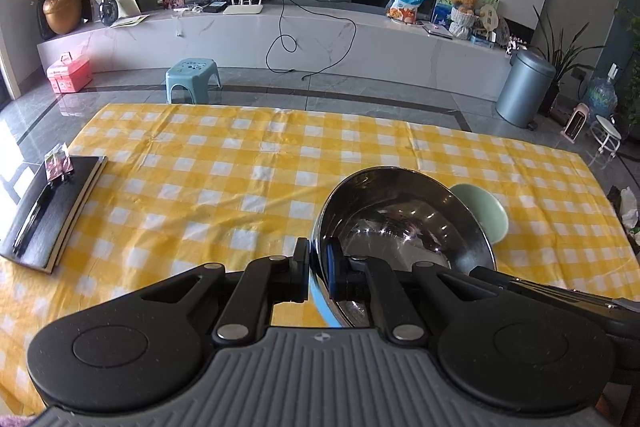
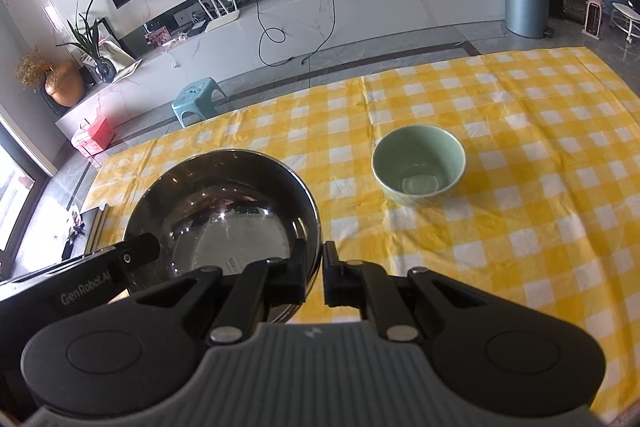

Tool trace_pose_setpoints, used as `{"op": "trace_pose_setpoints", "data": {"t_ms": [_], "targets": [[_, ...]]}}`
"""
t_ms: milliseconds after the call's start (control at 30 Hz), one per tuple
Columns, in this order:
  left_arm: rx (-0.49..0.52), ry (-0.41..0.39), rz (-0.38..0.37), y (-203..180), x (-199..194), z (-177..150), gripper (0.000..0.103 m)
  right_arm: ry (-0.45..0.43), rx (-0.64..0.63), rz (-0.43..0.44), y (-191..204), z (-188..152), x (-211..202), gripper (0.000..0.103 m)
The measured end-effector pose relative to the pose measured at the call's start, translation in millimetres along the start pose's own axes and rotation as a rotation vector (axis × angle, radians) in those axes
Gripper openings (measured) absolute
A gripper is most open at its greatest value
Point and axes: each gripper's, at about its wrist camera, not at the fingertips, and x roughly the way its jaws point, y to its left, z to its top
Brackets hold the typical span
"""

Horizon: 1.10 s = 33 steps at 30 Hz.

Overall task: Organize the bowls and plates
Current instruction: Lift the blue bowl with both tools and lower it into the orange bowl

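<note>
Two bowls sit over a table spread with a yellow-and-white checked cloth (image 2: 500,235), which fills the lower half of both views. Largest of the pair is the steel bowl (image 1: 404,223), tilted in the left wrist view so its shiny inside faces the camera; it lies at about 1 o'clock from the left gripper (image 1: 318,267), right at the fingertips. That gripper is nearly closed and pinches the bowl's rim, one finger outside the wall and the other inside. In the right wrist view the same steel bowl (image 2: 224,211) lies at about 11 o'clock, and the right gripper (image 2: 316,269) is likewise narrowed to a thin gap, one finger inside the bowl and one outside, with the rim running between them; whether it truly grips the rim cannot be told from here. The left gripper's black body (image 2: 80,275) reaches in from 9 o'clock to the bowl's near left edge. Smaller is the green bowl (image 2: 419,165), upright on the cloth at about 1 o'clock from the right gripper and apart from it; from the left wrist it (image 1: 486,213) peeks out behind the steel bowl's right rim. A black notebook (image 1: 52,211) with a pen on it lies at 9 o'clock near the cloth's left edge.
</note>
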Motion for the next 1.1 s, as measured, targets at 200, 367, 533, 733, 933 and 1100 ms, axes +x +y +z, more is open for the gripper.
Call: {"op": "trace_pose_setpoints", "data": {"t_ms": [200, 367, 533, 733, 933, 1100], "targets": [[-0.034, -0.003, -0.028, 6, -24, -20, 0.009, -0.008, 0.027, 0.017, -5, -23, -32, 0.005], [-0.069, 0.017, -0.063, 9, -33, -40, 0.01, -0.021, 0.05, 0.015, -12, -44, -53, 0.005], [-0.098, 0.04, -0.093, 6, -36, -59, 0.01, -0.021, 0.095, -0.002, -26, -60, -63, 0.005], [-0.108, 0.072, -0.121, -1, -31, -76, 0.01, -0.011, 0.152, -0.033, -43, -77, -64, 0.004], [-0.101, 0.098, -0.13, -8, -23, -86, 0.011, -0.008, 0.178, -0.06, -54, -83, -59, 0.004], [-0.097, 0.128, -0.134, -11, -13, -92, 0.011, -0.01, 0.172, -0.079, -59, -85, -53, 0.004]]}}
